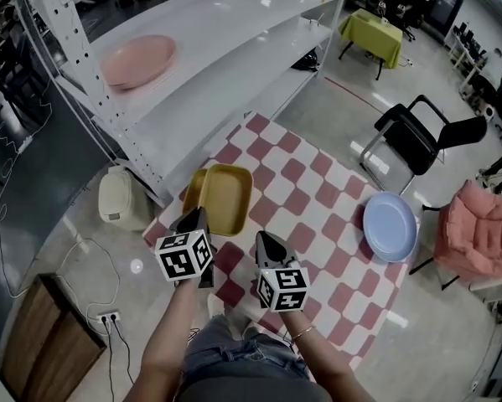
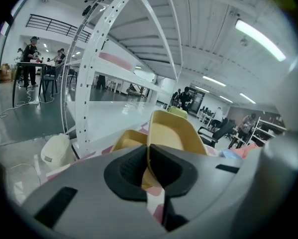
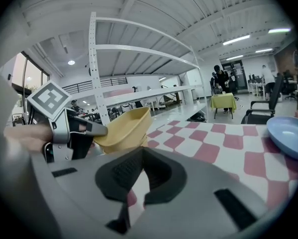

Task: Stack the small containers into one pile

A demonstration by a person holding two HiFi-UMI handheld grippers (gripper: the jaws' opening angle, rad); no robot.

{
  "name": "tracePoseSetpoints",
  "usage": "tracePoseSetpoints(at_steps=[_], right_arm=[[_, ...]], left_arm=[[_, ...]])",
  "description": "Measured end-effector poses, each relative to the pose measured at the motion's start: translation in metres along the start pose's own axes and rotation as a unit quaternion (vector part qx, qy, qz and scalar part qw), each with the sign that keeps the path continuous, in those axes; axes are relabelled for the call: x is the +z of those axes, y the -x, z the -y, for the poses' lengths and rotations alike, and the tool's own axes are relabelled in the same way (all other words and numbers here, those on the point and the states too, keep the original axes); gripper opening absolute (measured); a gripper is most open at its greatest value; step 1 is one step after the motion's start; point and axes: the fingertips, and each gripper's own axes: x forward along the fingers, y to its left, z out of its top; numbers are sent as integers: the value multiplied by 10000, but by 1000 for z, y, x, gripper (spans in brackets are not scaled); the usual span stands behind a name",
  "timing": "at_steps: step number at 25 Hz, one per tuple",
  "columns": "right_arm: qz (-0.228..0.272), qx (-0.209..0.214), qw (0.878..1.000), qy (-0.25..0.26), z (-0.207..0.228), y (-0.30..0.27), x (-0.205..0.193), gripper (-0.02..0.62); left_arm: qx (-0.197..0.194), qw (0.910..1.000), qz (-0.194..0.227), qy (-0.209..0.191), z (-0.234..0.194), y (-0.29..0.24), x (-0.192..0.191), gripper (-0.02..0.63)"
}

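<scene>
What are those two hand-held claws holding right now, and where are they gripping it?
The left gripper is shut on the near rim of the yellow rectangular plastic container. The right gripper holds nothing; its jaws stand apart.

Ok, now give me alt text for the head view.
The left gripper grips a yellow container by its rim, partly over a second yellow container on a red-checked cloth. The right gripper hangs open beside it; a blue plate lies at the cloth's right edge.
</scene>
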Motion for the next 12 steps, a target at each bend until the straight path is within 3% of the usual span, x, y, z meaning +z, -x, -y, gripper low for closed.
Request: tracePoseSetpoints(at_steps=[12], right_arm=[[-65,100,9999,118,-47,-35,3,11]], left_arm=[[174,9998,-34,135,-61,-1,11,31]])
